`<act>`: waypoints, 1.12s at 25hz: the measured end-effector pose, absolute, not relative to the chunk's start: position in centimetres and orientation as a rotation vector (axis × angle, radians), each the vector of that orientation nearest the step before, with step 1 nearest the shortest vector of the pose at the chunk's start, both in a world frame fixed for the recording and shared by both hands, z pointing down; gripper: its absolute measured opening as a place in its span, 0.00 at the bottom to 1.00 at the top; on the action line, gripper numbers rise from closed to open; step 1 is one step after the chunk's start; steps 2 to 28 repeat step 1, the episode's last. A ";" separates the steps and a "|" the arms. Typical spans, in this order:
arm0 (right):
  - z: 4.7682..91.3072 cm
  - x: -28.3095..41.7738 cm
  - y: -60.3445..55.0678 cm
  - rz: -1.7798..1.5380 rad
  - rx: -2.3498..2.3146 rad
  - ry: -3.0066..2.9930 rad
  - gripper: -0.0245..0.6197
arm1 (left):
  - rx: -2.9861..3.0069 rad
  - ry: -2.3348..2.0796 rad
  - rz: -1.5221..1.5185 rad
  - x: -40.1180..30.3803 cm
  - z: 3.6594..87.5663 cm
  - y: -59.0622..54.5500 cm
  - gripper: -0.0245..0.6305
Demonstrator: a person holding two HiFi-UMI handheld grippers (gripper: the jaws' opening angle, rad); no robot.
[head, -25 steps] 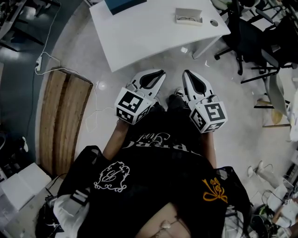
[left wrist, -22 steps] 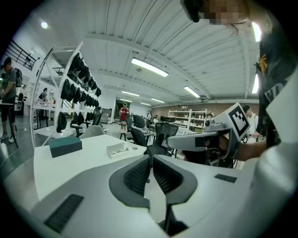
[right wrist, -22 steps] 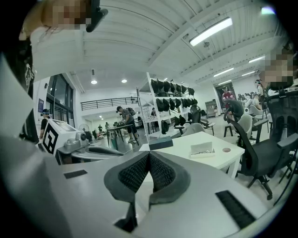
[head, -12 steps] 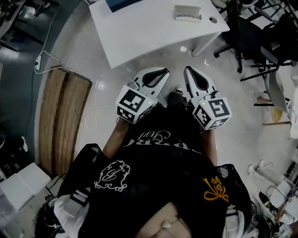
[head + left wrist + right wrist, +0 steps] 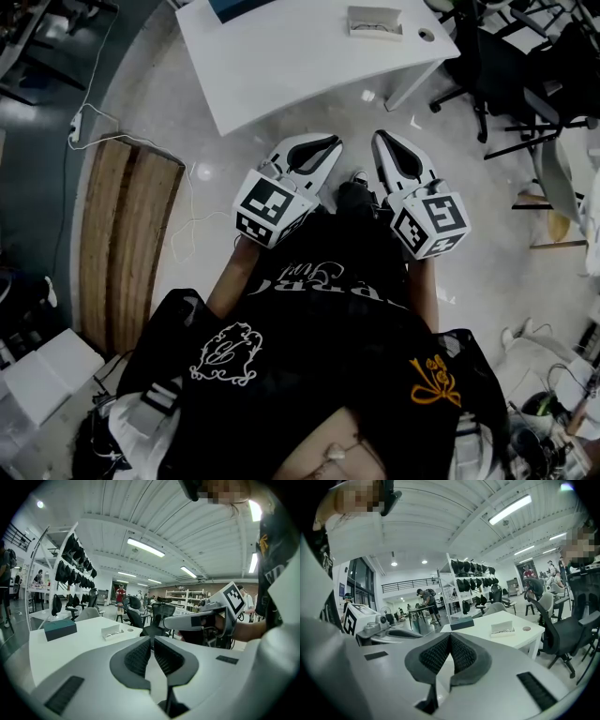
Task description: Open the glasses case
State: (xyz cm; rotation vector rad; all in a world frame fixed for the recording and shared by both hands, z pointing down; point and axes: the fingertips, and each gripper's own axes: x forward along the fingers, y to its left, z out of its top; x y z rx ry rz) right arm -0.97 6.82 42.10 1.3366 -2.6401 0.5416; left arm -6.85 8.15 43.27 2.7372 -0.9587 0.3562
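The glasses case is a small white box with a pair of glasses showing on it. It lies near the right end of the white table, and shows in the left gripper view and the right gripper view. My left gripper and right gripper hang side by side in front of my body, well short of the table and far from the case. Both point towards the table. The jaws of each are closed together with nothing between them.
A teal box sits on the table's far left part. Black office chairs stand to the right of the table. A wooden board and a white cable lie on the floor at left. People stand far off in the hall.
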 end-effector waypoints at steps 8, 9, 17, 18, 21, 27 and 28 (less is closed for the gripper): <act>42.2 -0.9 6.8 0.542 1.335 -2.640 0.06 | 2.735 -0.962 0.356 -6.8 43.4 8.1 0.09; 42.2 -0.9 6.8 0.542 1.335 -2.640 0.06 | 2.735 -0.962 0.356 -6.8 43.4 8.1 0.09; 42.2 -0.9 6.8 0.542 1.335 -2.640 0.06 | 2.735 -0.962 0.356 -6.8 43.4 8.1 0.09; 42.2 -0.9 6.8 0.542 1.335 -2.640 0.06 | 2.735 -0.962 0.356 -6.8 43.4 8.1 0.09; 42.2 -0.9 6.8 0.542 1.335 -2.640 0.06 | 2.735 -0.962 0.356 -6.8 43.4 8.1 0.09; 42.2 -0.9 6.8 0.542 1.335 -2.640 0.06 | 2.735 -0.962 0.356 -6.8 43.4 8.1 0.09; 42.2 -0.9 6.8 0.542 1.335 -2.640 0.06 | 2.735 -0.962 0.356 -6.8 43.4 8.1 0.09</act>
